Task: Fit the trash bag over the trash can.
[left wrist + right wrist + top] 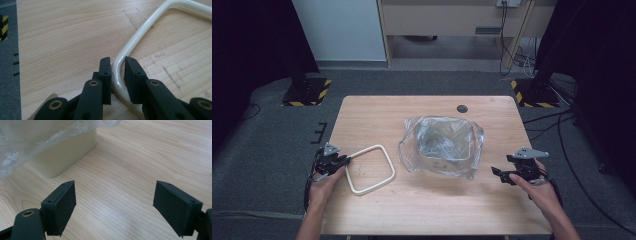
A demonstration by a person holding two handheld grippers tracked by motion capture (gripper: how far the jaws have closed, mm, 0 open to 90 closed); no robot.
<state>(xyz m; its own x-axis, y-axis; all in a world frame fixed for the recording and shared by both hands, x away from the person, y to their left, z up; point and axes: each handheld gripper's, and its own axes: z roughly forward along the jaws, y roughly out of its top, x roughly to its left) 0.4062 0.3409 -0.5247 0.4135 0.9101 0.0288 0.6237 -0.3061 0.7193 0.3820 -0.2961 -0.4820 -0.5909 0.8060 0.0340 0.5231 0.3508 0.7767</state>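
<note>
A cream tube bent into a rounded rectangular frame (364, 150) lies flat on the left part of the wooden table (432, 210). My left gripper (346, 160) holds the frame's near-left corner. In the left gripper view its two black pads sit on either side of the cream tube (140, 37), with the gripper (117, 66) shut on it. My right gripper (496, 175) rests low at the table's right side, pointing left. Its jaws (115, 202) stand wide open over bare wood.
A cream bin lined with a clear plastic bag (442, 145) stands in the middle of the table. Its wall (65, 155) and the crinkled bag (37, 135) lie ahead and left of my right gripper. A dark round hole (462, 108) marks the far edge.
</note>
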